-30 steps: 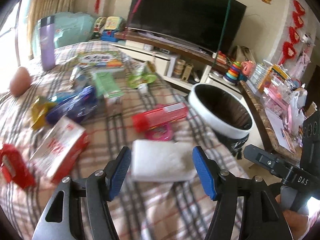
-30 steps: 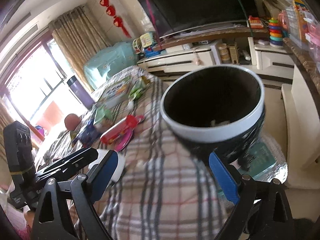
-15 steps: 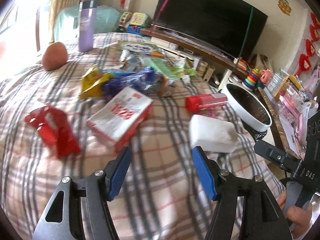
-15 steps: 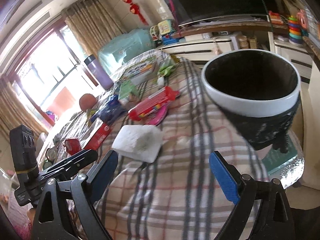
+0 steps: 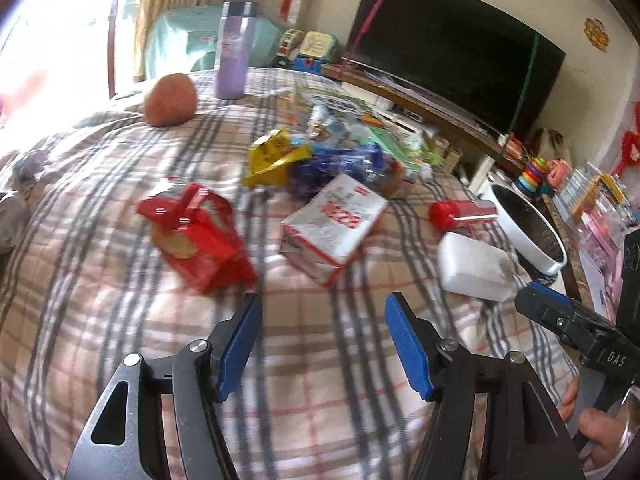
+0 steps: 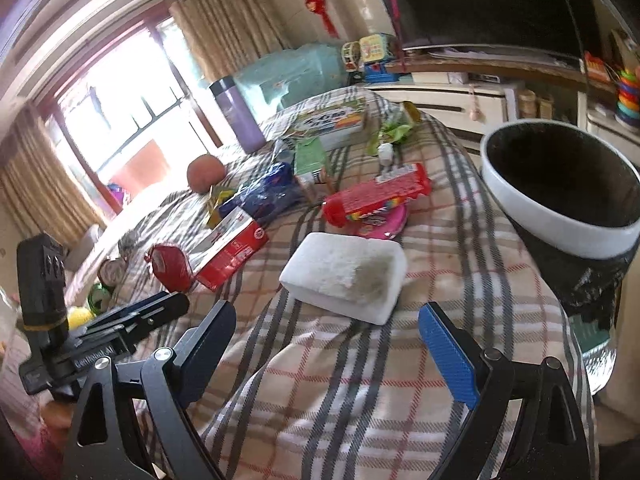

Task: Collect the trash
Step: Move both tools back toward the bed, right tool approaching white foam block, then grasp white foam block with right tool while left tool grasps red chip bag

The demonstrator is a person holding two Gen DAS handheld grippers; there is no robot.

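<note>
Trash lies scattered on a plaid-covered table. In the left wrist view I see a red wrapper, a red-and-white box, a white foam block, a red tube and yellow and blue wrappers. My left gripper hovers open and empty just short of the red wrapper and the box. In the right wrist view the white foam block lies just ahead of my right gripper, which is open and empty. A black bin with a white rim stands at the table's right edge.
A purple bottle and a brown round object sit at the far side of the table. A TV on a low cabinet stands behind. A shelf of toys lines the right side.
Both grippers have swung left across the table. The foam block has left the left gripper's gap and the red wrapper and box came in front; the bin slid from the right gripper's centre to the right.
</note>
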